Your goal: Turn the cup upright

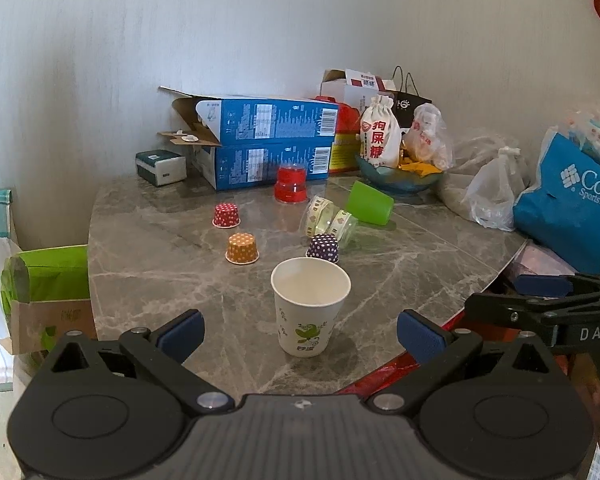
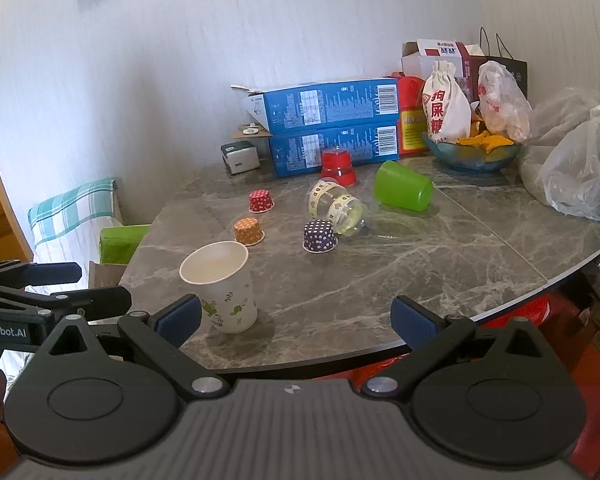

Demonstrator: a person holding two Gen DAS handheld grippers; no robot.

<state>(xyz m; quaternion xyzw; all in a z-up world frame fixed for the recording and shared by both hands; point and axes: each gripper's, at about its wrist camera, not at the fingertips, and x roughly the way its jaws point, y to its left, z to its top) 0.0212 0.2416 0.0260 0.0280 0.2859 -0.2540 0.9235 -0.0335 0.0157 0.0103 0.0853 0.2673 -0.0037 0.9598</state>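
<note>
Paper cup [image 1: 310, 306]: upright, mouth up, near the front edge of the marble table [image 1: 400, 276]; free of both claws. Left gripper [image 1: 300, 334]: jaws spread wide, cup standing just beyond the gap. Right gripper [image 2: 296, 320]: jaws spread, empty, cup ahead of its left finger. Behind: green cup [image 1: 370, 203] on its side; clear jar [image 1: 328, 222], apparently tipped over; three dotted cupcake liners inverted.

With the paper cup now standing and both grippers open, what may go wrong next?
1. The paper cup stands upright between the open fingers of the left gripper, near the table edge; a careless pull-back may tip it.
2. The green cup and the clear cup lie on their sides among small dotted cups, such as the purple one; reaching in may roll them or knock those.
</note>
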